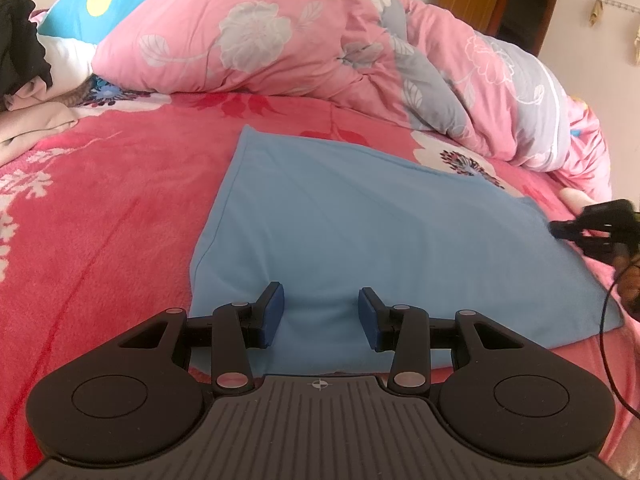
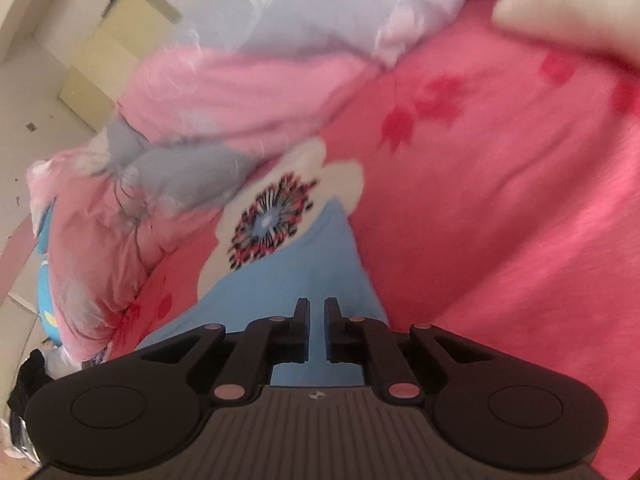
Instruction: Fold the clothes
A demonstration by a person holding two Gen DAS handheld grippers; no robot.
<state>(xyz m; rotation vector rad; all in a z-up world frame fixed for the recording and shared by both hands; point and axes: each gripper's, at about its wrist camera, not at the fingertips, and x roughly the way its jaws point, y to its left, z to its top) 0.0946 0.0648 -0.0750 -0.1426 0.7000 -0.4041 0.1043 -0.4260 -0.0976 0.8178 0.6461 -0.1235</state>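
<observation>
The plain light-blue cotton garment [image 1: 360, 240] lies flat on the bed, on the fuzzy pink-red floral blanket [image 1: 100, 200], already looking like a folded slab with straight edges, so I judge I am in the middle of folding, between one fold and the following one. My left tongs [image 1: 321, 316] sit over its near edge with the blue pads apart and only flat cloth showing between them; I am not pinching anything there, more pinning the spot. My right tongs [image 2: 317, 312] are narrowed to a thin slit over the garment's far right corner, and blue cloth shows through the gap, but I cannot tell whether any of it is actually caught; the right wrist view is smeared with motion. The heaped pink and grey flowered quilt [image 1: 320, 40] crowds the far side. Next, I think, I need a sure pinch on that corner, then to carry it across to the opposite edge while the left side holds the cloth from sliding.
</observation>
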